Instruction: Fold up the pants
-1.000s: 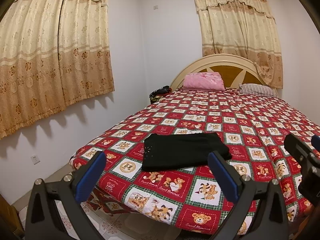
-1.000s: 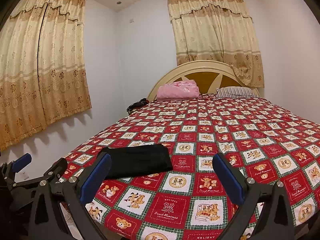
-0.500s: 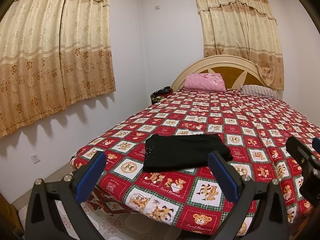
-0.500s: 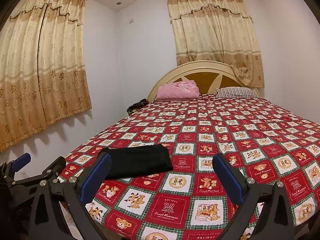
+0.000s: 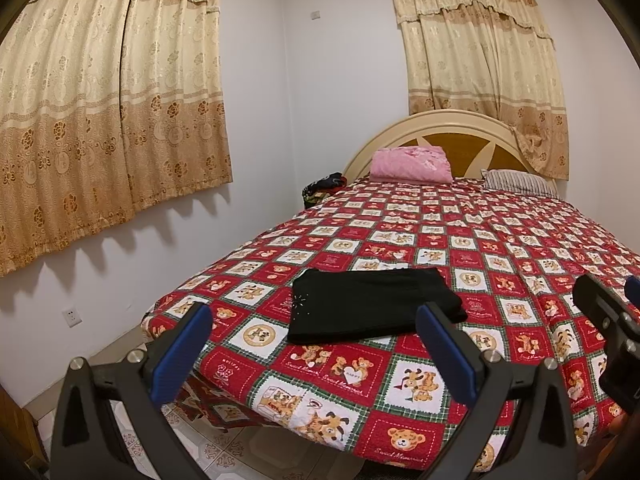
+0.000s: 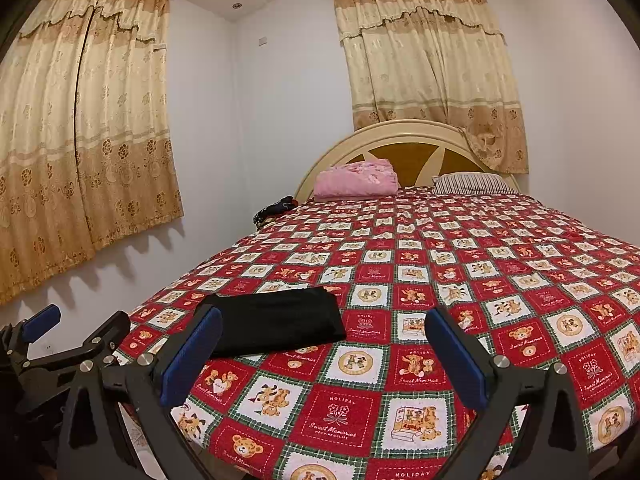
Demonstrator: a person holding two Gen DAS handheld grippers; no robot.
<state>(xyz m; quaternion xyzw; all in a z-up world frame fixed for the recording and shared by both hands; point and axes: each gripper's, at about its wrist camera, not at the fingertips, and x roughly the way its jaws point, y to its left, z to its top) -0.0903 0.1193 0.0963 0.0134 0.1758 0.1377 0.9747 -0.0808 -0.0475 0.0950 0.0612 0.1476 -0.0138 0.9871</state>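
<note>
Two views. Left wrist: left gripper (image 5: 312,354) is hovering with fingers spread wide, holding nothing; black pants (image 5: 372,304), folded, are lying on the bedspread (image 5: 500,256) near the foot corner. Right wrist: right gripper (image 6: 324,364) is hanging likewise spread, empty, pants (image 6: 276,320) ahead-left.

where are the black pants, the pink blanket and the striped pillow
black pants (image 5: 368,306): left wrist view, middle of the folded stack.
pink blanket (image 5: 410,164): left wrist view, centre of its front face, by the headboard.
striped pillow (image 6: 472,183): right wrist view, middle of its visible top.
</note>
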